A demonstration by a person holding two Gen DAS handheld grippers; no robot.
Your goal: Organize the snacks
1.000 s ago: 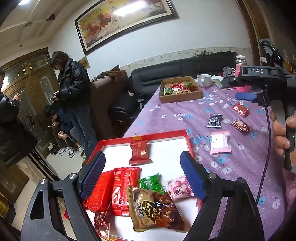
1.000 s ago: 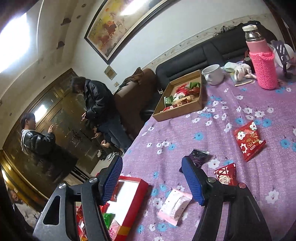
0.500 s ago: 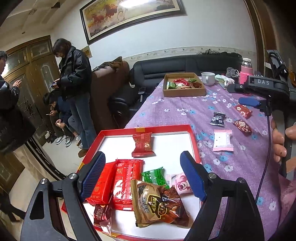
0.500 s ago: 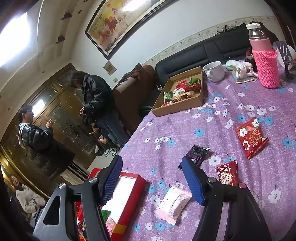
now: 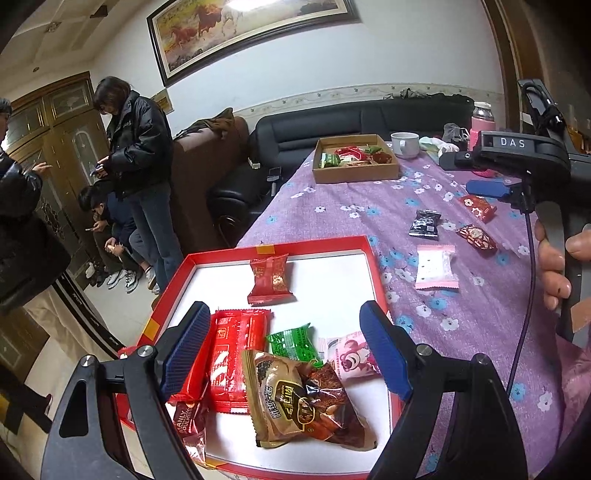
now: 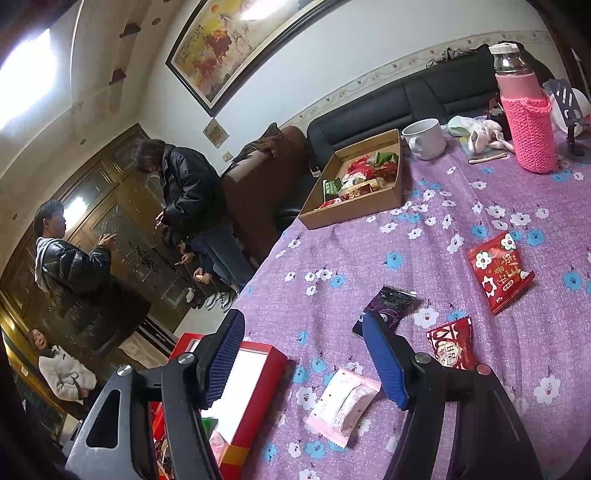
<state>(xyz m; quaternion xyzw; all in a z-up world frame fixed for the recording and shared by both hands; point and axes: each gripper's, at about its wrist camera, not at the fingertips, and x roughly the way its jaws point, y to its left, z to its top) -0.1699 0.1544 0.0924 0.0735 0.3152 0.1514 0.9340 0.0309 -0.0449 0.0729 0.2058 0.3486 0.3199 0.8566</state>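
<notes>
Four packets lie loose on the cloth right of the red tray (image 5: pixel 373 258); left gripper (image 5: pixel 284 350) hovers over the tray, jaws wide, empty. Right gripper (image 6: pixel 306 358), jaws wide and empty, sits nearest the pink packet (image 6: pixel 343 404): straddle its short sides, close on the middle, not the crimped ends.

Your two fisheye views are evenly lit by indoor ceiling light. A bright ceiling panel (image 6: pixel 26 74) blows out white far above your right gripper's fingers (image 6: pixel 384 363). Glare streaks the framed painting (image 5: pixel 251 29) high beyond your left gripper's fingers (image 5: pixel 186 347). Shadows on the tablecloth (image 6: pixel 369 258) are soft. Straight lines bow towards dark, vignetted corners. Focus stays fairly sharp, softening towards the edges.
</notes>
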